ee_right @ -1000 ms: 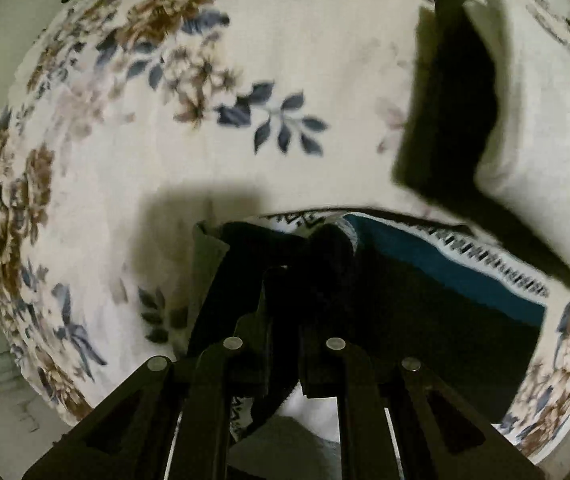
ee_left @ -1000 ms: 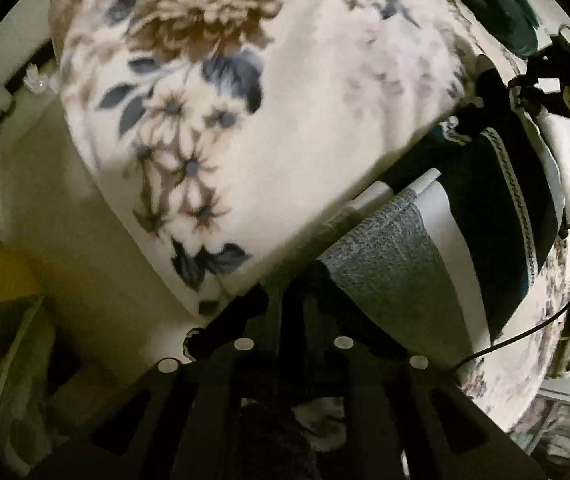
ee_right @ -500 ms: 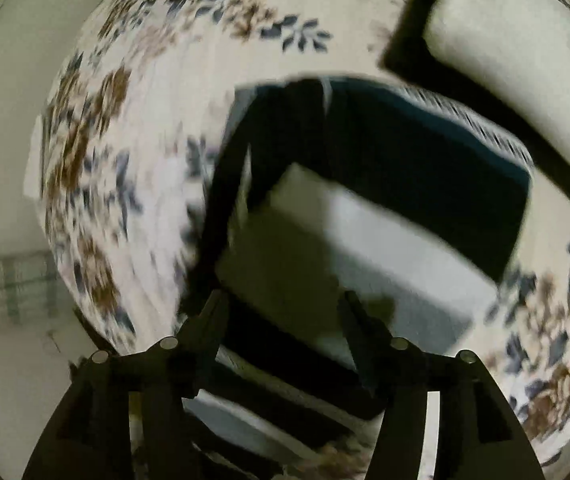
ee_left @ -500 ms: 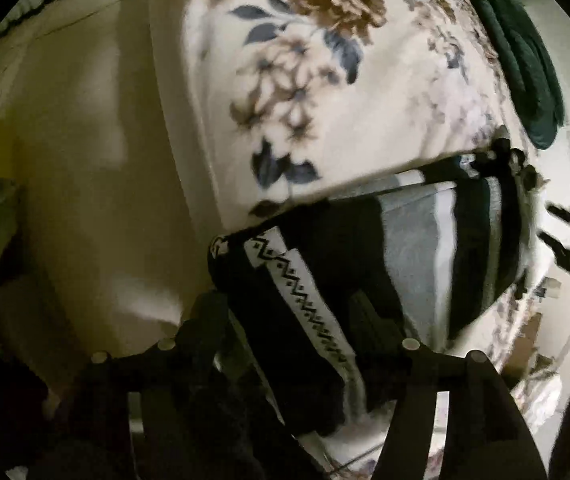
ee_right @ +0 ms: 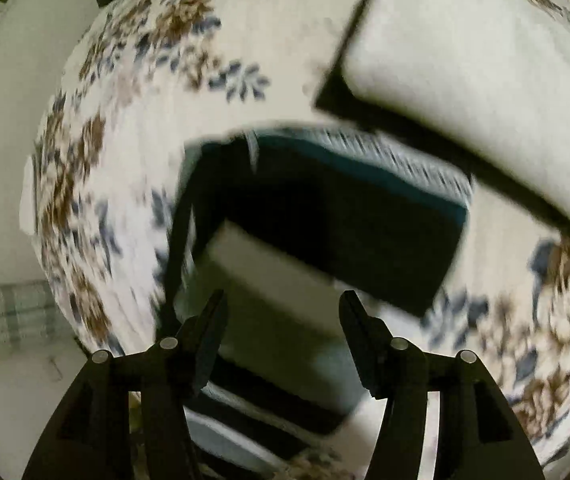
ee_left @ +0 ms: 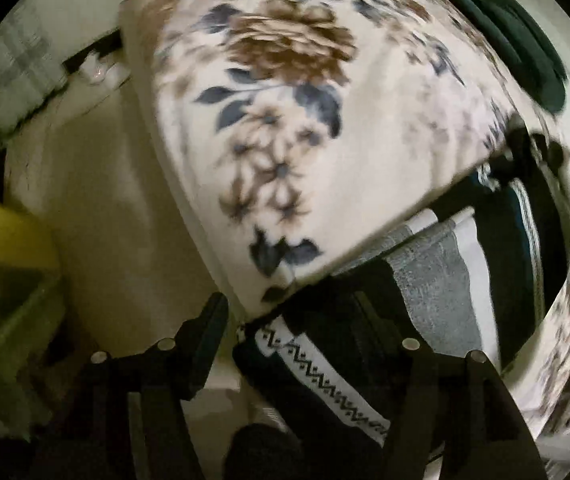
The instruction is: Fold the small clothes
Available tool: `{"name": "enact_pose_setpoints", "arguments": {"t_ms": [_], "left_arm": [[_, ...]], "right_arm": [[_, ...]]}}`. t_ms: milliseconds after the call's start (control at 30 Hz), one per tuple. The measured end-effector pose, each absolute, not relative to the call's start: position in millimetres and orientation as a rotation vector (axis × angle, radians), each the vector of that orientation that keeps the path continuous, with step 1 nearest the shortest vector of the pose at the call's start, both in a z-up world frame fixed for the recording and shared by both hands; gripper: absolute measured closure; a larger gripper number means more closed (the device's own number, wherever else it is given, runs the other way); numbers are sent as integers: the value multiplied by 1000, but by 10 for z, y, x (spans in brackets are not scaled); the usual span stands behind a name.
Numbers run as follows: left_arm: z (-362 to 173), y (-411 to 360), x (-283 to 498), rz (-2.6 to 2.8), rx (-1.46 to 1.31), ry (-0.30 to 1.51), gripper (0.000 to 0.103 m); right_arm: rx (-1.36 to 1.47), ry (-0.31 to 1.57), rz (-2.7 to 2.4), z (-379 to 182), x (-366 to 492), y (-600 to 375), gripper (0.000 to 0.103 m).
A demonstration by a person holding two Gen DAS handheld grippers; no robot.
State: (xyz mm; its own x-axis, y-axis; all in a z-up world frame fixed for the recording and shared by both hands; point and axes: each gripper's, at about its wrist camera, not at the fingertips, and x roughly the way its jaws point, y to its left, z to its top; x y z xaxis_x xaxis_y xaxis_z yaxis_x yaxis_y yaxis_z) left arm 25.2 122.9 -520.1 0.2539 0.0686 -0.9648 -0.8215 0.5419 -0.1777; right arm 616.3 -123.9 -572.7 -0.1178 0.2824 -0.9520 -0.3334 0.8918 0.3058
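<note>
— Looking down past my own fingers, what did you make of it; how far along was the folding?

— Fairly far, I judged. The striped garment (ee_right: 325, 248) lay on the flowered bedspread (ee_right: 133, 128) as a flat, squarish bundle, dark panel on top with a grey-and-white band showing toward me. In the left view the same garment (ee_left: 437, 292) sat at the edge of the bed, its zigzag trim (ee_left: 325, 376) nearest my fingers.

— And your fingers?

— Both pairs stood apart with nothing pinched. My left gripper (ee_left: 309, 344) hung over the trim end and my right gripper (ee_right: 283, 332) over the pale band; the cloth showed between the tips but I could not see any pad pressing it.

— So what was left?

— Perhaps one more tidy fold or a press flat; I could not tell from the blur. A white folded piece on a dark one (ee_right: 465, 72) lay just beyond, close to the garment, seemingly done already.

— Any baskets or bins?

— Something yellow-green (ee_left: 9, 280) sat beside the bed on the floor side, too blurred to say if it was a container or what it held. A dark green cloth (ee_left: 525, 48) lay on the far edge of the bed.
</note>
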Motion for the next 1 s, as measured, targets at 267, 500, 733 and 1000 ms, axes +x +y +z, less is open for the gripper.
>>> {"name": "enact_pose_setpoints", "arguments": {"t_ms": [267, 500, 733, 1000], "left_arm": [[-5509, 1319, 539, 628, -707, 1224, 45], [-5460, 1196, 666, 545, -620, 1187, 103], [-5313, 1436, 375, 621, -687, 1120, 103], [-5351, 1629, 275, 584, -772, 1092, 102]], "right_arm": [[-55, 1693, 386, -6344, 6730, -426, 43], [-174, 1595, 317, -6319, 6660, -207, 93], [-182, 1473, 342, -5785, 6706, 24, 94], [-158, 1458, 345, -5825, 6706, 331, 94]]}}
